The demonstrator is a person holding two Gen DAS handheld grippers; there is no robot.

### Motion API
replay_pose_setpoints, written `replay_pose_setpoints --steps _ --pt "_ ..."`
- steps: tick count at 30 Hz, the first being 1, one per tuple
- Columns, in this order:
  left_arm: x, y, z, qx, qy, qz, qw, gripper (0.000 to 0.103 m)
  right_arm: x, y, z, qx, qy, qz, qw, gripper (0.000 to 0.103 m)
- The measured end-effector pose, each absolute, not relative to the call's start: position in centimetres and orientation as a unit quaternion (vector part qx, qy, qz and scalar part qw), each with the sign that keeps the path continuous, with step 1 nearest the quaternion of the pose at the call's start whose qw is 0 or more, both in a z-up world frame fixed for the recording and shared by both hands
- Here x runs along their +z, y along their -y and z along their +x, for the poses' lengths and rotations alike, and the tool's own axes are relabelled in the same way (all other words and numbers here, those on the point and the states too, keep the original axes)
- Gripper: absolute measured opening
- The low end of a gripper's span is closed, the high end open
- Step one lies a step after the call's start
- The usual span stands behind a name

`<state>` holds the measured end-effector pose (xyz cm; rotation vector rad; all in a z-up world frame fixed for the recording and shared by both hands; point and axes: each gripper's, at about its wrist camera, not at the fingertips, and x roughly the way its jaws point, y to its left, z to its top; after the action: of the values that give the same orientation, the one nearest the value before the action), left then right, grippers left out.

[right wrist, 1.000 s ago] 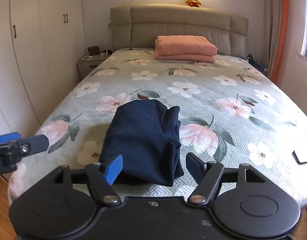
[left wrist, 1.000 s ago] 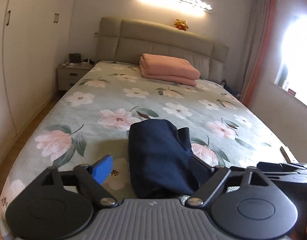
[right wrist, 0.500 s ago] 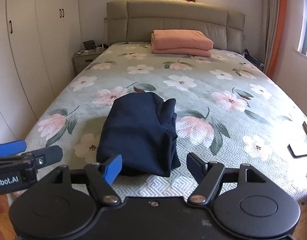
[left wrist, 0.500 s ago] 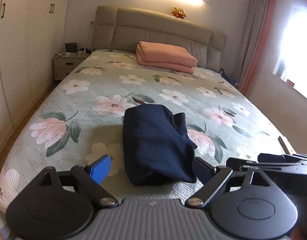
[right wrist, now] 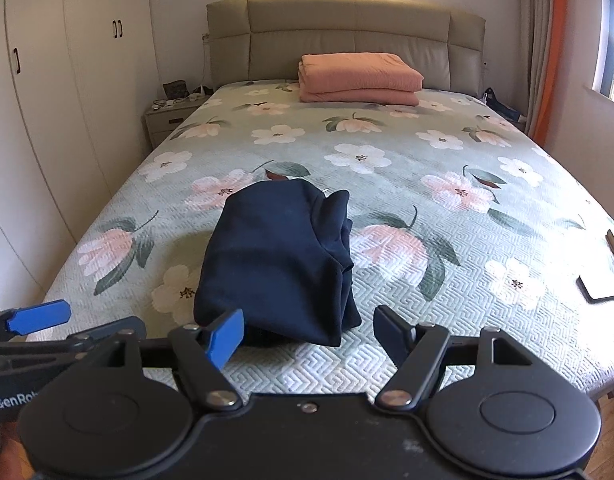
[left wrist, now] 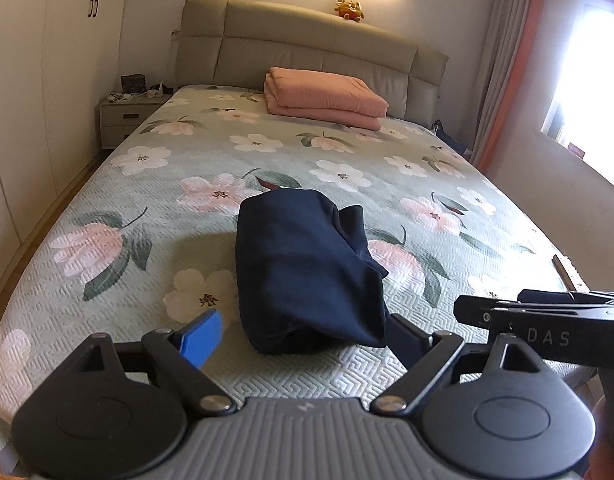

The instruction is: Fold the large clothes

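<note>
A dark navy garment (left wrist: 303,268) lies folded in a compact bundle on the floral bedspread (left wrist: 155,240) near the foot of the bed; it also shows in the right wrist view (right wrist: 279,256). My left gripper (left wrist: 303,340) is open and empty, just short of the bundle's near edge. My right gripper (right wrist: 311,336) is open and empty, also just in front of the bundle. The right gripper shows at the right of the left wrist view (left wrist: 547,320); the left gripper's fingers (right wrist: 39,316) show at the left of the right wrist view.
A folded pink blanket (right wrist: 359,78) lies at the padded headboard (right wrist: 347,40). A nightstand (right wrist: 171,118) stands left of the bed, with wardrobes (right wrist: 47,100) along the left wall. A dark flat object (right wrist: 601,288) lies at the bed's right edge. A curtain (right wrist: 547,52) hangs right.
Both grippers have drawn back and risen from the navy bundle, so it sits farther off in both views. The bundle has not moved. Both stay open.
</note>
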<state>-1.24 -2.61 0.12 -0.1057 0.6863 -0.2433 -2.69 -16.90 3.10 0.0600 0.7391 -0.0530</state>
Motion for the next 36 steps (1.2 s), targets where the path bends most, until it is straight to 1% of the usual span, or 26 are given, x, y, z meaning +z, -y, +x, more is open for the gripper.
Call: replay_pose_setpoints --steps 9,15,20,33,36 --pt "0.1 2.71 -1.3 -0.12 -0.336 -0.05 0.933 0.09 3.3 16.92 -2.73 -0.023 -0.36 0.036 0.932 0.087" --pt "-0.02 2.77 -1.18 -0.121 -0.344 -0.05 0.93 0.09 3.45 16.33 -2.66 -0.035 -0.353 0.013 0.935 0.088" --pt "0.24 2.96 -1.37 -0.106 -0.337 -0.026 0.935 0.09 3.24 16.39 -2.46 -0.03 -0.359 0.022 0.933 0.088" --pt "0.32 2.29 -1.1 -0.108 -0.349 -0.045 0.93 0.09 2.99 16.05 -2.35 -0.034 -0.361 0.014 0.932 0.088" --pt "0.28 2.47 -1.02 -0.096 -0.348 -0.031 0.932 0.091 2.92 16.11 -2.33 -0.036 -0.361 0.014 0.932 0.088"
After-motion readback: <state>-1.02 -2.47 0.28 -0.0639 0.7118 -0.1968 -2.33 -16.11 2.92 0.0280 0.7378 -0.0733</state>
